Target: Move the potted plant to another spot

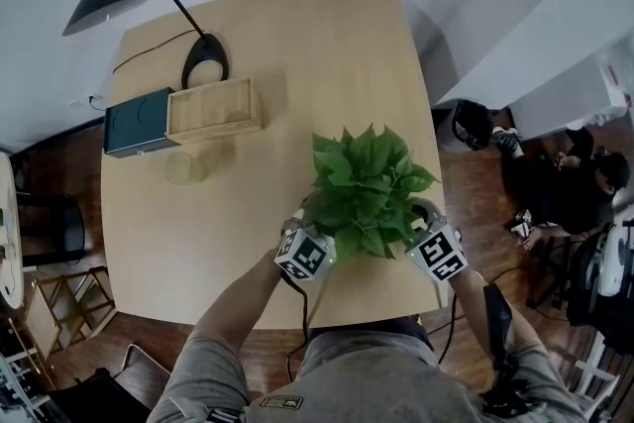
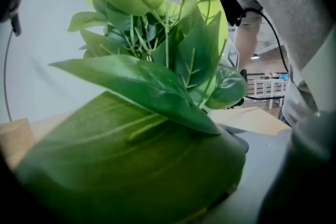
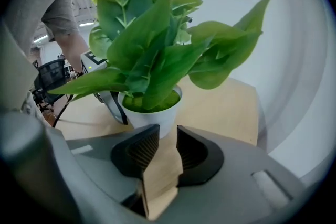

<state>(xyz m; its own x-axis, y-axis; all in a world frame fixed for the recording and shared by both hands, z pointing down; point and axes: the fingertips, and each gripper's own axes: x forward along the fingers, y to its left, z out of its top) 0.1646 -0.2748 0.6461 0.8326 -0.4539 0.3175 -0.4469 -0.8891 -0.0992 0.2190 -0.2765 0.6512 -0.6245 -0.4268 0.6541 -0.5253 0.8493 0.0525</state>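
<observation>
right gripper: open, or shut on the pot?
Open. On the right gripper the jaws stand apart, only table between them; the white pot stands just beyond the tips.

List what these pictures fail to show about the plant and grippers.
- Left gripper jaws: left gripper view, a large leaf covers them; head view, foliage overhangs them.
- Pot: head view, hidden under leaves of the plant.
- Right gripper touching the pot or not: right gripper view, its open jaws hide the pot's base.

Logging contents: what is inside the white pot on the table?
A green leafy plant stands in the white pot, over green filling at its rim. Anything beneath that filling is covered.
</observation>
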